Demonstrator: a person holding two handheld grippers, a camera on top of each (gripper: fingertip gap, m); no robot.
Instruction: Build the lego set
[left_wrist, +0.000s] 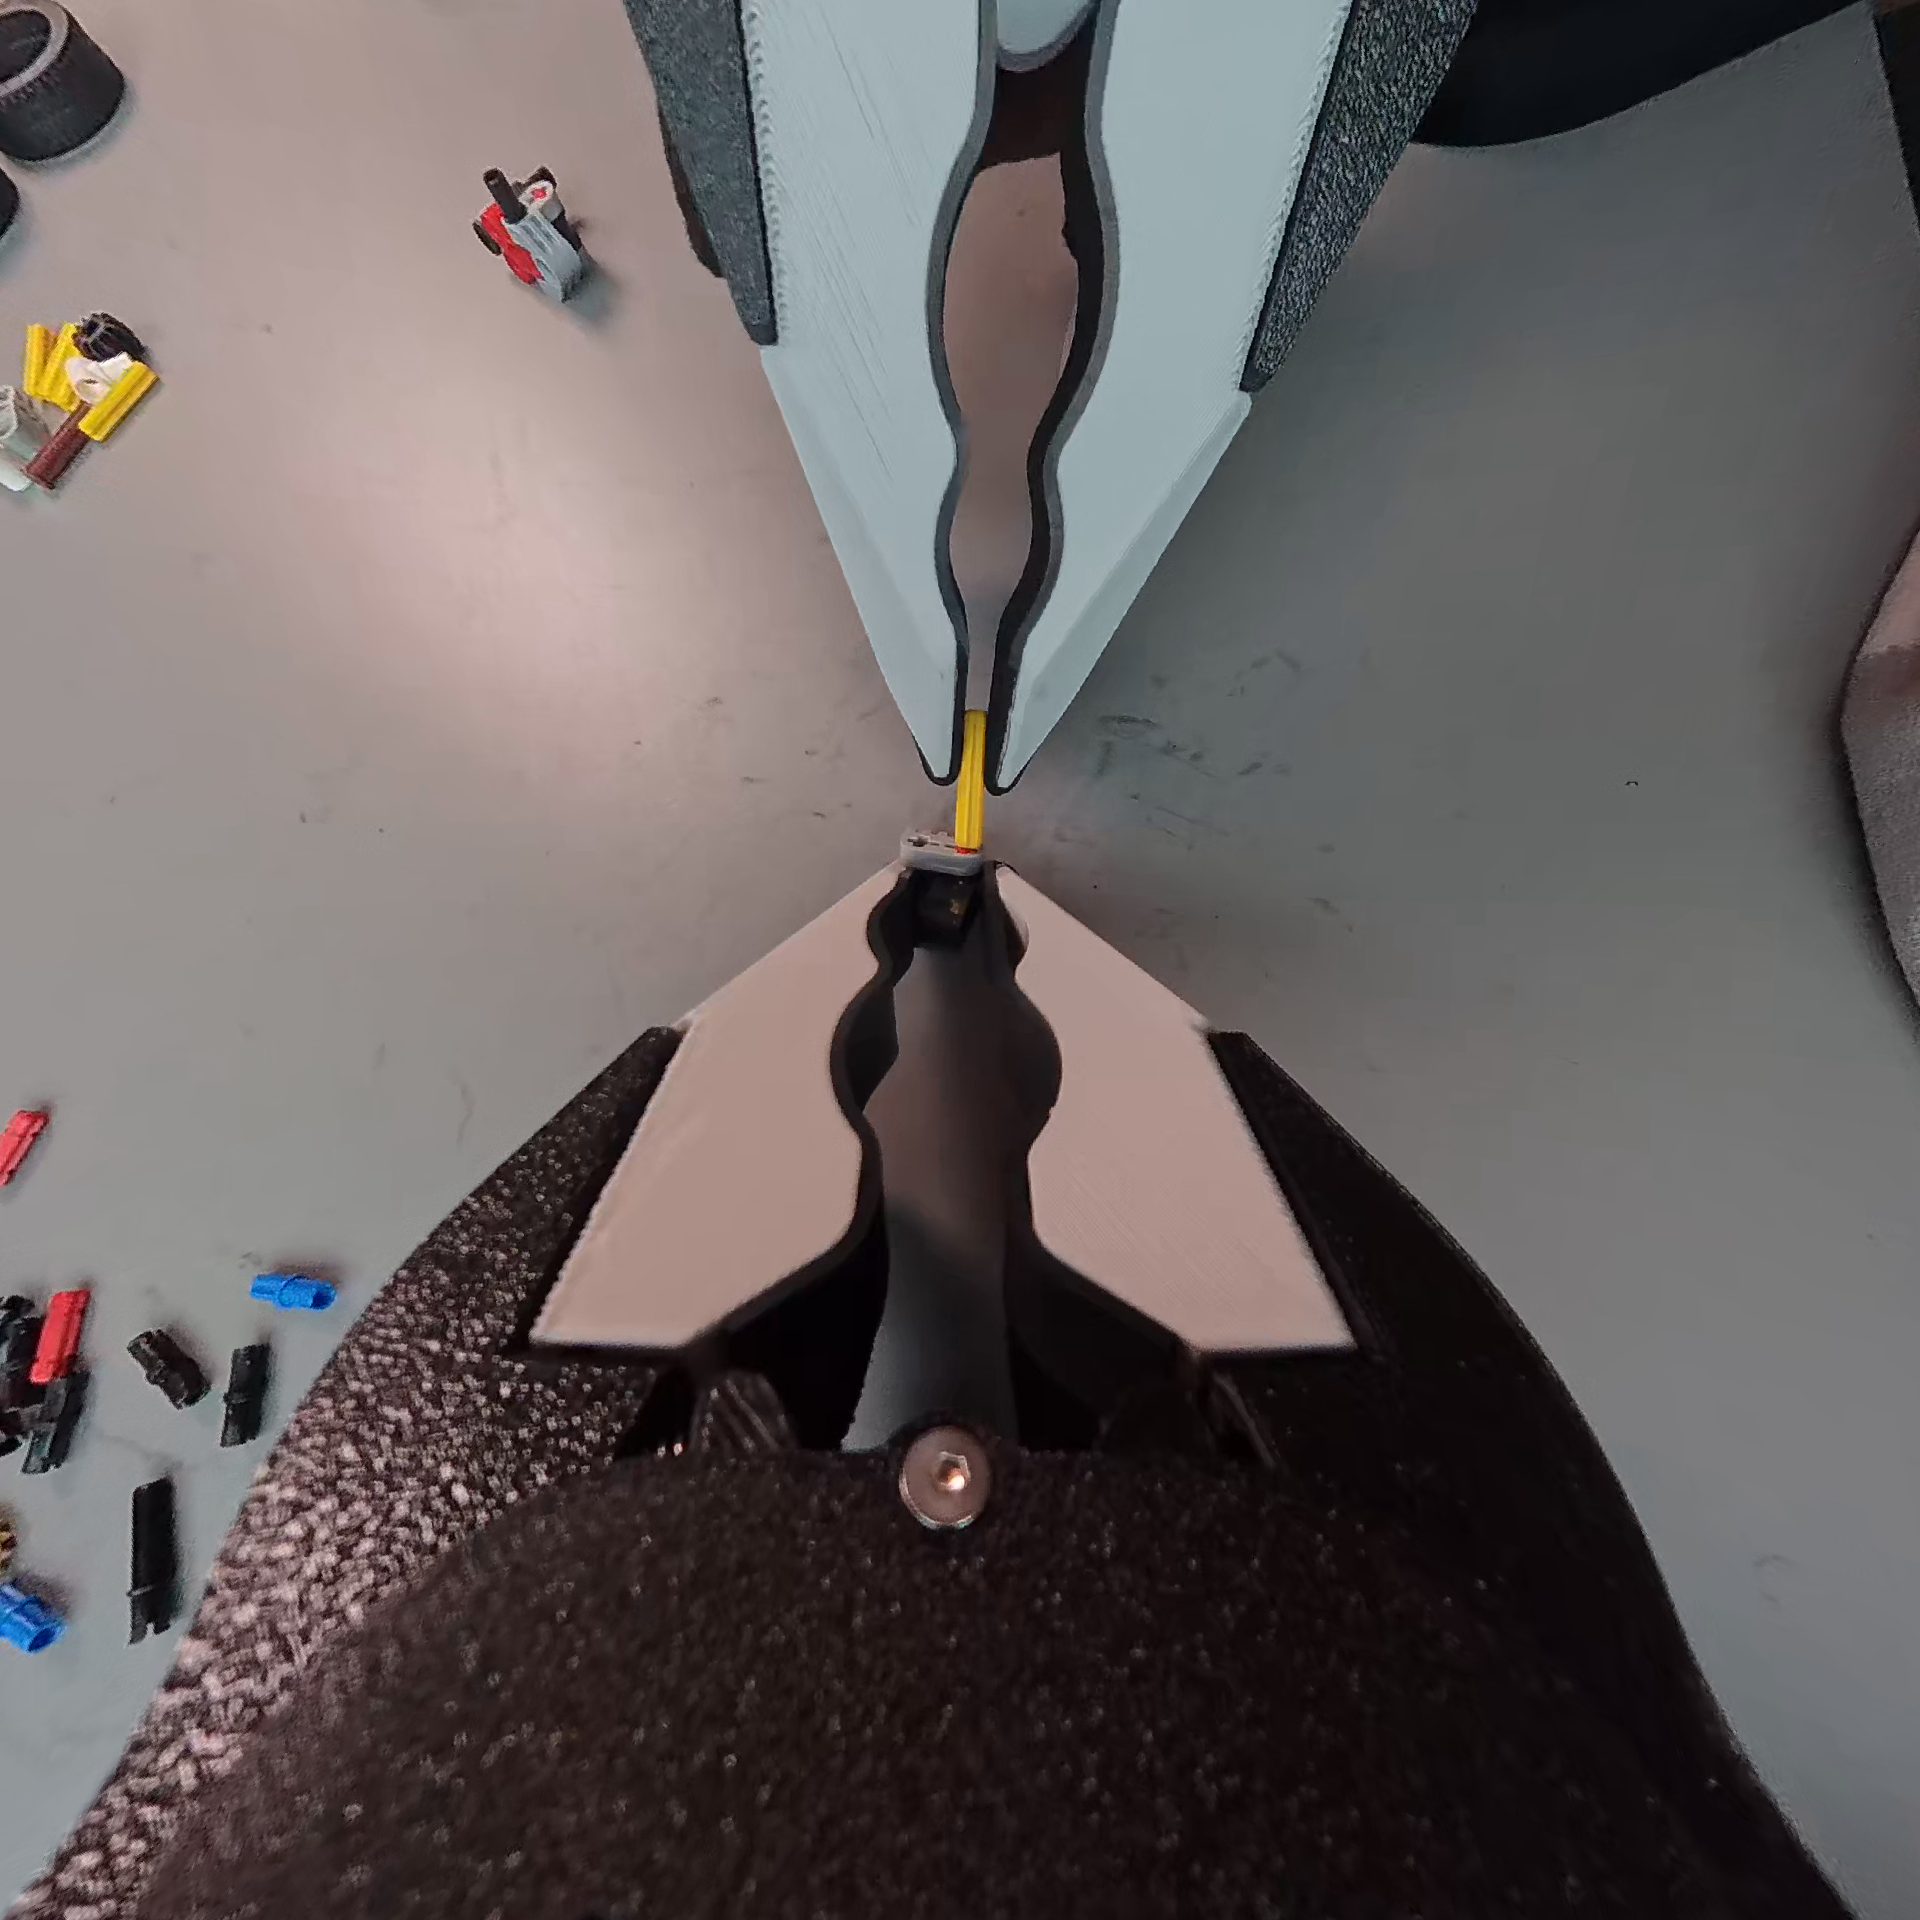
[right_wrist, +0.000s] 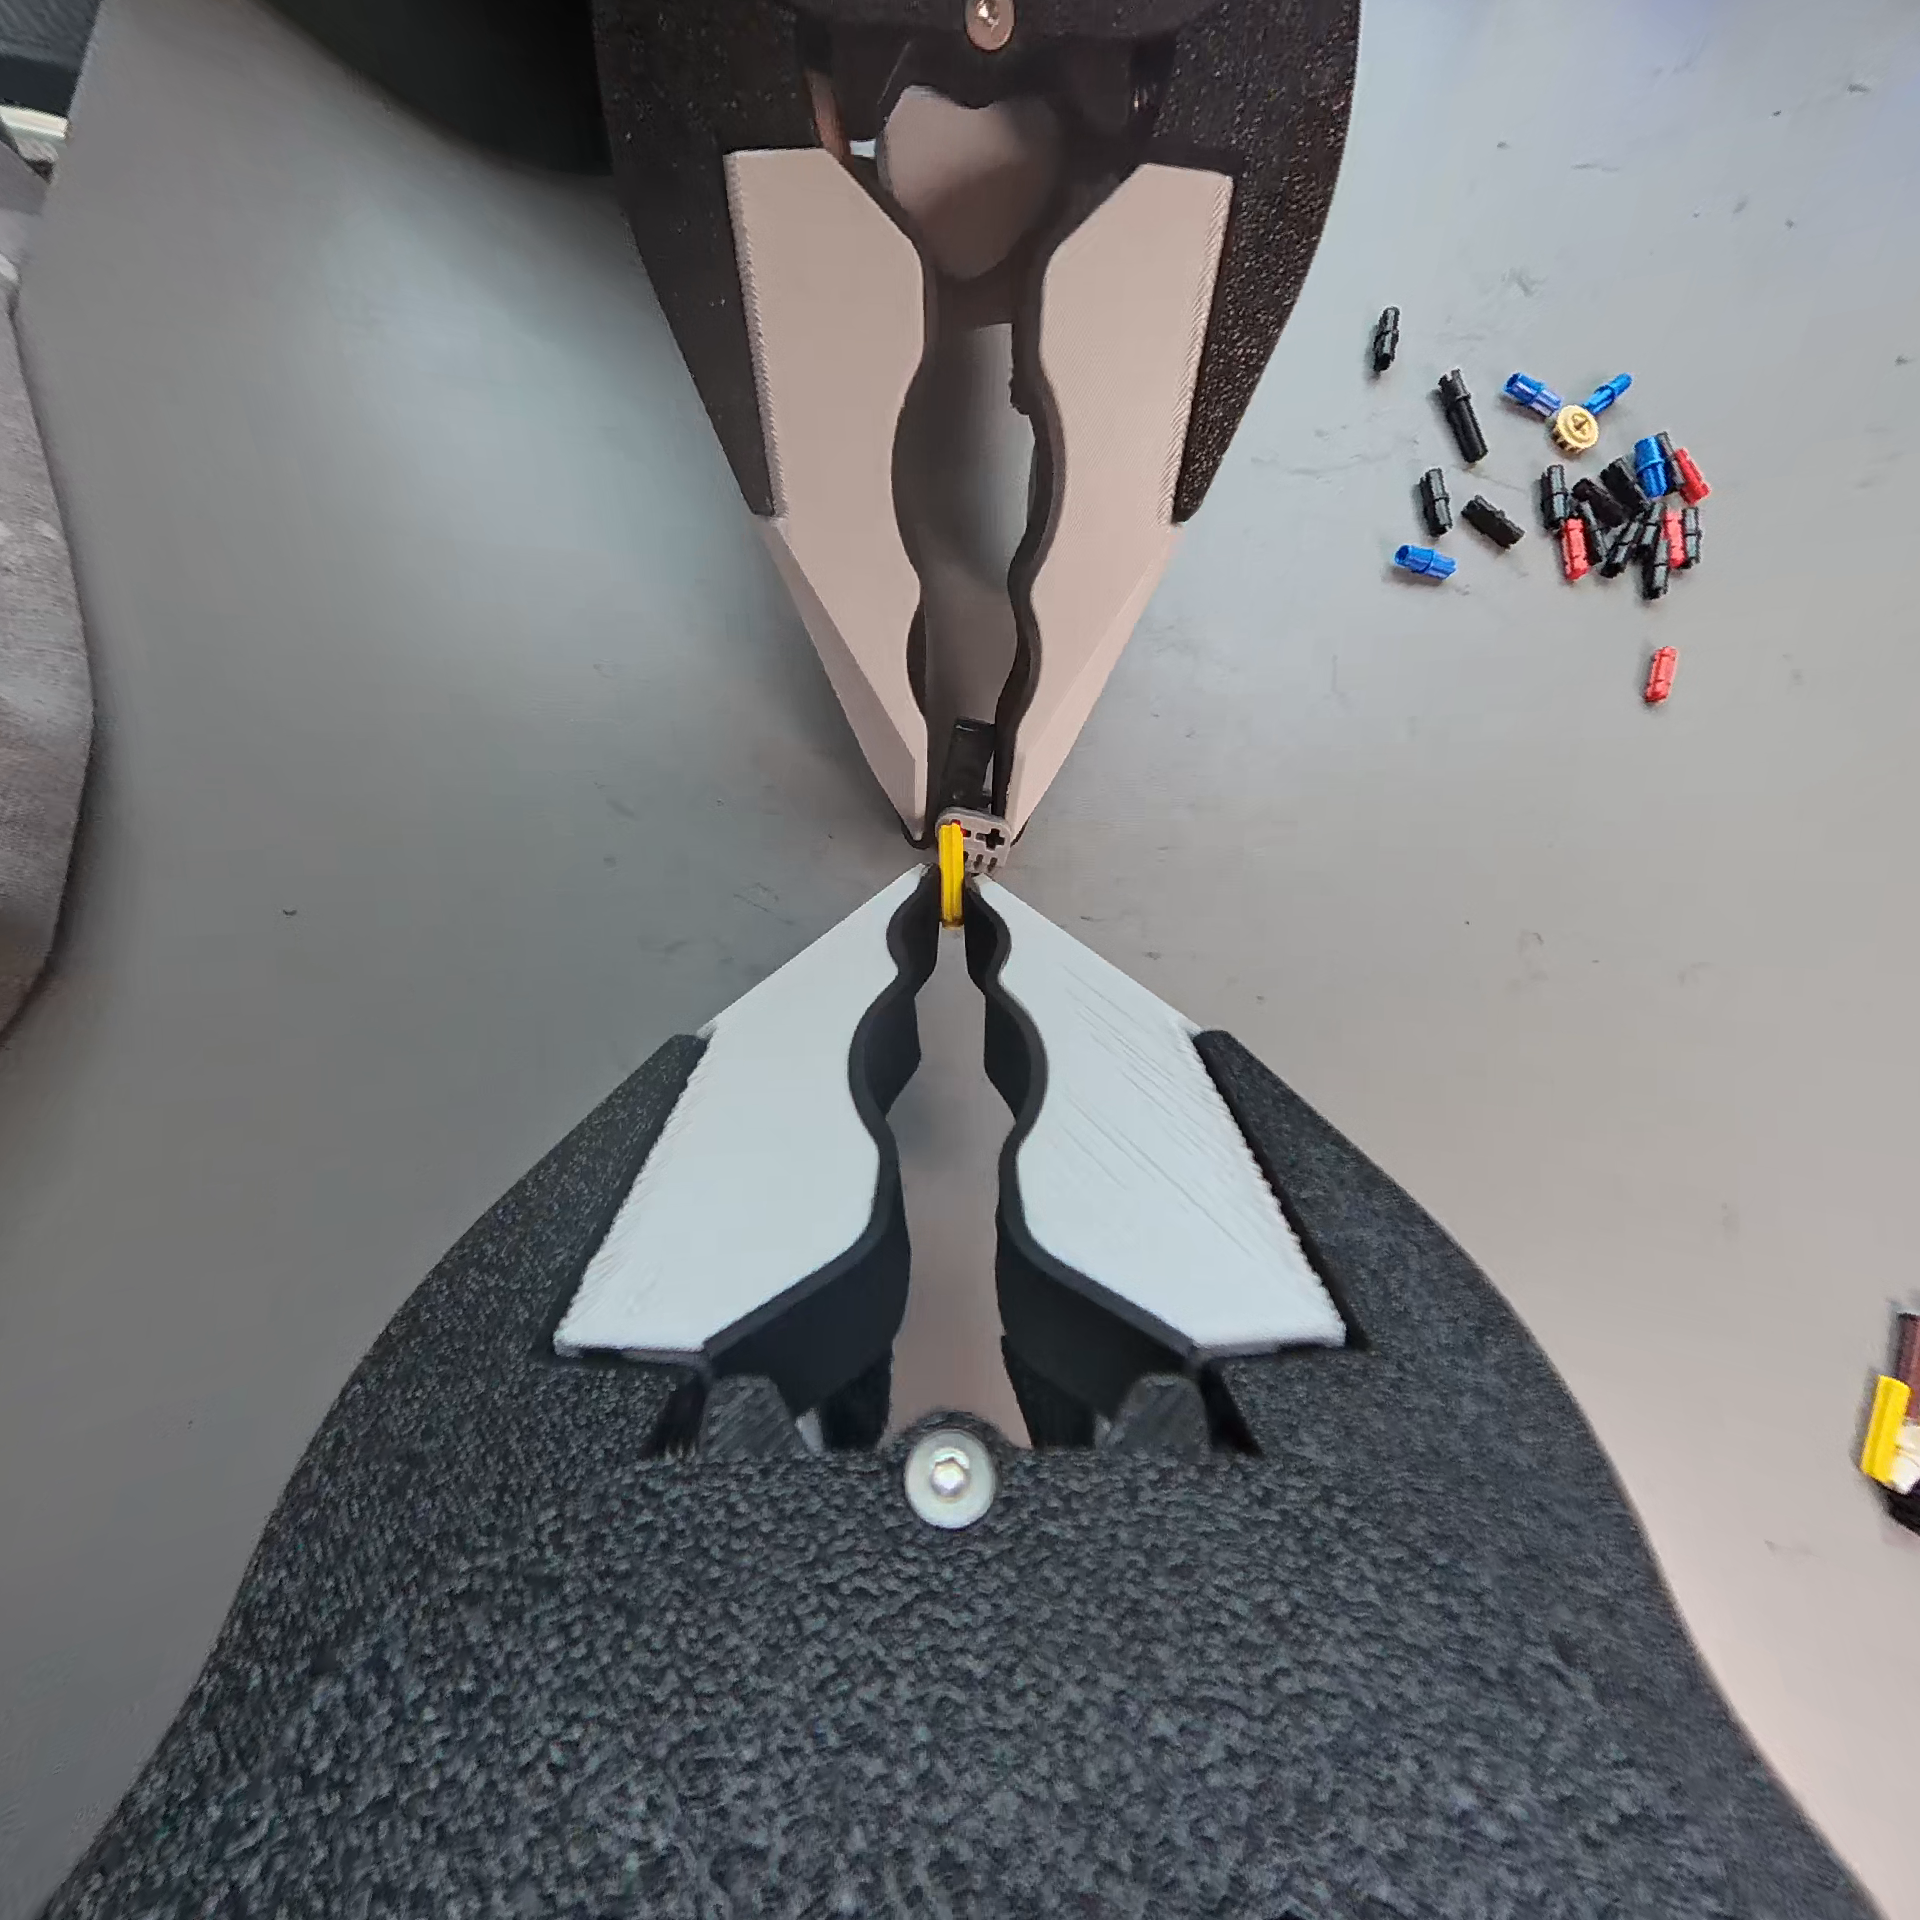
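In the left wrist view my left gripper (left_wrist: 948, 878), with beige fingers, is shut on a small grey connector (left_wrist: 938, 854) with a black piece (left_wrist: 943, 909) behind it. Facing it tip to tip, my right gripper (left_wrist: 968, 779), with pale blue fingers, is shut on a thin yellow axle (left_wrist: 972, 774). The axle's end touches the connector. In the right wrist view the right gripper (right_wrist: 948, 883) holds the yellow axle (right_wrist: 949, 873) against the left hole of the grey connector (right_wrist: 987, 840). The left gripper (right_wrist: 961, 826) holds that connector above the grey table.
A pile of black, red and blue pins (right_wrist: 1621, 499) lies on the table, with a lone red pin (right_wrist: 1660, 673) near it. A red and grey sub-assembly (left_wrist: 532, 234), yellow pieces (left_wrist: 88, 390) and black tyres (left_wrist: 47, 94) lie at the far left. Grey fabric (left_wrist: 1881, 831) borders the table. My left and right fingertips are right by each other.
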